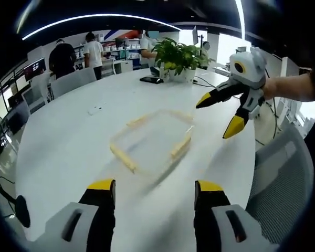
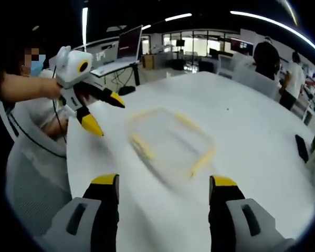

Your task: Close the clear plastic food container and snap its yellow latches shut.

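Left gripper view has the clear container point(image 1: 153, 140) sitting flat on the white table point(image 1: 63, 152), dead ahead of the left gripper point(image 1: 154, 197) and clear of its jaws, which are spread wide with nothing in them. Yellow latches point(image 1: 181, 147) run along its sides; it's blurry, so can't tell if the lid's seated. Right gripper point(image 2: 164, 194) is also wide open and empty, container straight ahead. Both look about equally near, so I'd guess each takes a side.
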Demonstrator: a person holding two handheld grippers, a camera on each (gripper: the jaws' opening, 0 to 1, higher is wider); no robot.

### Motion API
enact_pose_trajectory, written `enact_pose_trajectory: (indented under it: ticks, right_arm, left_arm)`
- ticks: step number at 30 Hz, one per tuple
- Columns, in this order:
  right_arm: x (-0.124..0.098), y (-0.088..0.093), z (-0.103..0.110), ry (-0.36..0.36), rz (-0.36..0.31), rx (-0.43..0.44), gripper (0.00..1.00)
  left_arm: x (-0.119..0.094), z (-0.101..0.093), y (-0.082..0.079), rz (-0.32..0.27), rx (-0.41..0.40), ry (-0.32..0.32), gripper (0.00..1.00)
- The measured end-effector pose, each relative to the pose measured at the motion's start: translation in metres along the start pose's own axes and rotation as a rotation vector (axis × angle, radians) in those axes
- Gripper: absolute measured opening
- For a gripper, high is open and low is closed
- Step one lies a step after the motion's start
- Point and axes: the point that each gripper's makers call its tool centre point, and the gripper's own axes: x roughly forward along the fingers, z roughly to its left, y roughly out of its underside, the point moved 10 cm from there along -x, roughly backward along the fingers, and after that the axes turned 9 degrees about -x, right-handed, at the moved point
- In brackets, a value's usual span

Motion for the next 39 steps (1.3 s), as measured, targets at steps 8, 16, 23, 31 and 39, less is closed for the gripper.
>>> enact_pose_trajectory:
  ticks: [8, 16, 23, 31, 39]
  right_arm:
    - [-0.025, 0.008, 0.019, 0.033, -0.023, 0.023, 0.76]
    - [-0.049, 0.015, 0.037, 0.071, -0.054, 0.051, 0.84]
    - [-0.069, 0.022, 0.047, 0.107, -0.062, 0.067, 0.89]
    - [-0.08, 0.029, 0.053, 0.119, -0.069, 0.066, 0.95]
    - [-0.085, 0.028, 0.055, 0.14, -0.092, 0.042, 1.0]
  left_arm:
    - [-0.024, -0.013, 0.007, -0.046, -0.023, -0.012, 0.64]
    - [-0.048, -0.026, 0.011, -0.092, -0.053, -0.032, 0.72]
    - [-0.066, -0.042, 0.021, -0.122, -0.061, -0.045, 0.8]
    - [-0.08, -0.05, 0.035, -0.136, -0.087, -0.06, 0.89]
    - [-0.089, -0.051, 0.04, -0.177, -0.099, -0.059, 0.99]
